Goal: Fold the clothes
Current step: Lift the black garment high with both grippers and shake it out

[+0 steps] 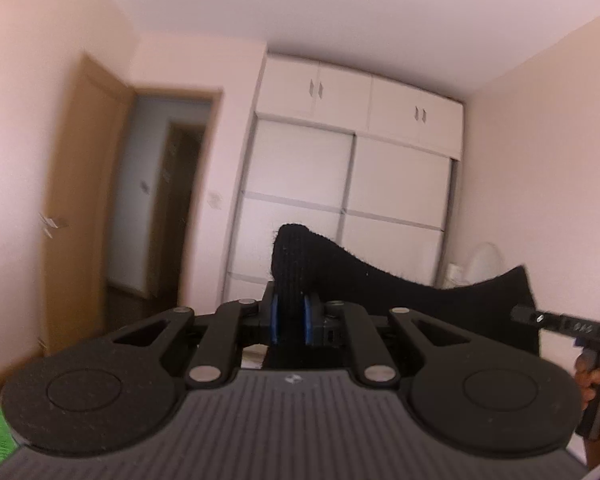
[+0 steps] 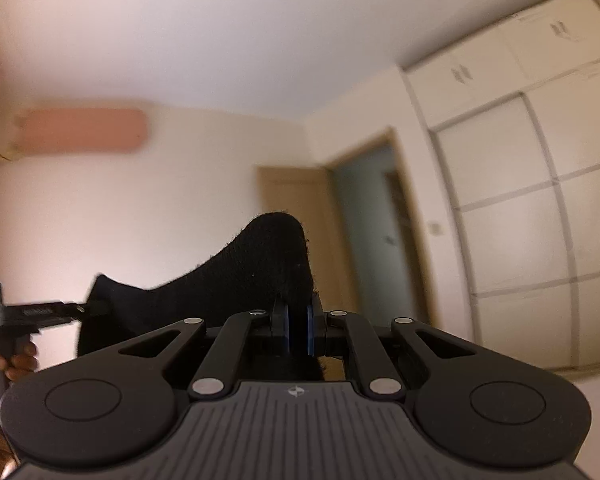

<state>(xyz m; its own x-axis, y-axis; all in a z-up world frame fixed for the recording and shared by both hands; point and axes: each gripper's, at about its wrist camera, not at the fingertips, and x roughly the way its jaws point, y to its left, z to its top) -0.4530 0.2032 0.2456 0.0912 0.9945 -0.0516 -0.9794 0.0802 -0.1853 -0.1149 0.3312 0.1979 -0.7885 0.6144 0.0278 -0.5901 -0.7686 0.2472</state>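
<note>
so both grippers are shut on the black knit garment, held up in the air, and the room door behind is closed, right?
Not quite: the wooden door stands open, as the left wrist view shows. The rest holds: the left gripper and the right gripper are each shut on the black knit garment, held up in the air.

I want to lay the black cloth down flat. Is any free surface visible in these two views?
No bare surface shows: both cameras point up at walls, ceiling and wardrobe. The left gripper and right gripper each pinch the black cloth, stretched in the air between them. Only open air lies above the cloth's sagging edge.
</note>
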